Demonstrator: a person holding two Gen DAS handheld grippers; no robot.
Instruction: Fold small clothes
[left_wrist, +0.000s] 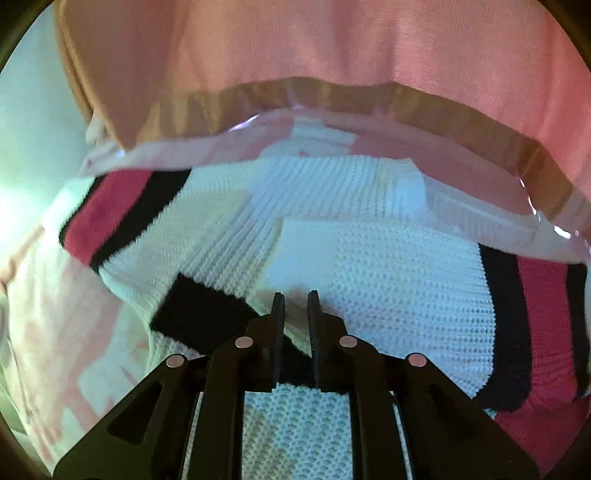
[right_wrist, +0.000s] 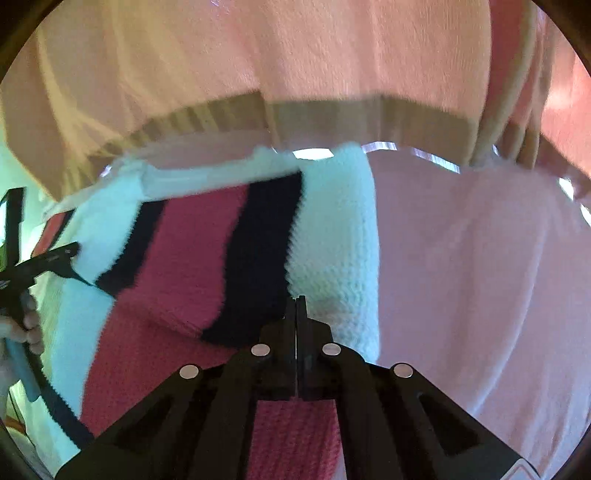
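Folding a knit sweater (left_wrist: 388, 258), white with red and black stripes, the left claw (left_wrist: 295, 295) hovered slightly parted just above its white panel, while the right claw (right_wrist: 295, 301), jaws together, seemed pinched on the striped edge lying directly before it. Lifting both sides evenly would likely keep the fold straight over the pink cloth (right_wrist: 480, 258).

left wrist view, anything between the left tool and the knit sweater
Nothing visible. The left tool sits right over the white, red and black knit sweater, its fingers a narrow gap apart with only knit showing between them. The person's pink top hangs beyond the sweater's far edge, out of the path.
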